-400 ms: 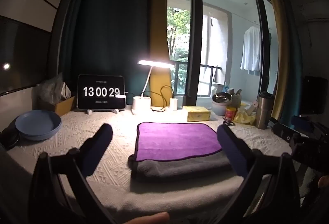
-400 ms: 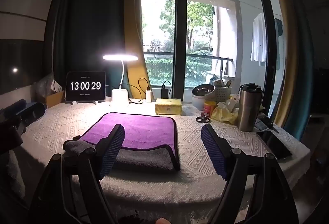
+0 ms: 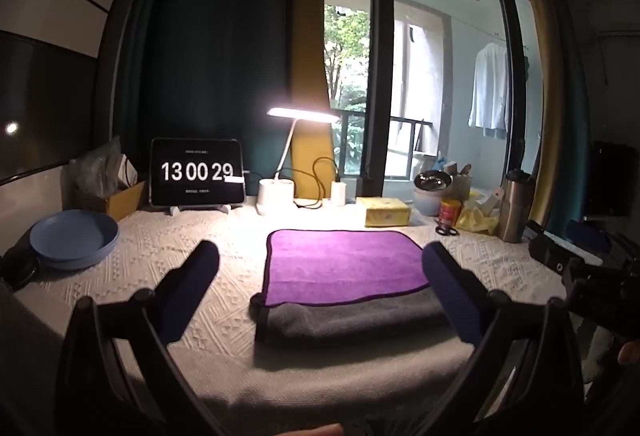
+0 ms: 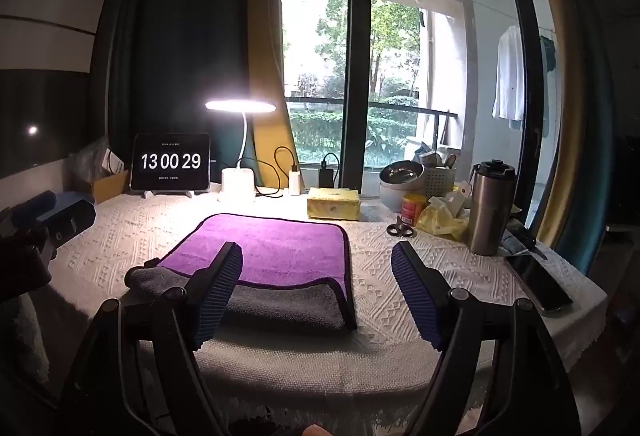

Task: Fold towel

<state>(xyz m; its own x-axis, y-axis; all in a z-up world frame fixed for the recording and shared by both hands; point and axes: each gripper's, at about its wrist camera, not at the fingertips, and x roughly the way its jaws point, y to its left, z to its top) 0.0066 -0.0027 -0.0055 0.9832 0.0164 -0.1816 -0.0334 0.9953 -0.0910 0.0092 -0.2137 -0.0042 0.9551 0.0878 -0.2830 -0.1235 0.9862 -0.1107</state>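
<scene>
Take the desk lamp [image 3: 280,172] as your landmark. To its left, past the tablet [image 3: 197,172], a cardboard box [image 3: 120,198] holds a crinkled plastic bag and some papers; nearer you on that side sits a blue bowl [image 3: 74,238], and nothing shows inside it. To the lamp's right, a steel bowl [image 4: 401,172] rests on a pale tub, and beside it a white perforated basket [image 4: 439,181] holds a few utensils you cannot identify. Further right stand a red-and-yellow can [image 4: 413,209], whose label is too small to read, and a steel tumbler [image 4: 490,208] with its lid on.

The towel [image 3: 344,268] lies in front of the lamp on the white textured tablecloth [image 3: 160,248]. It is folded over, purple face up with a dark trimmed edge, and a grey layer bulges out along the near side.

The tablet screen reads 13 00 29; the small lines above and below it are illegible.

Your left gripper [image 3: 320,264] hangs over the near edge with its fingers spread wide, holding nothing. Your right gripper [image 4: 316,260] is likewise wide apart and empty, its left finger [image 4: 218,288] in front of the towel's near part.
</scene>
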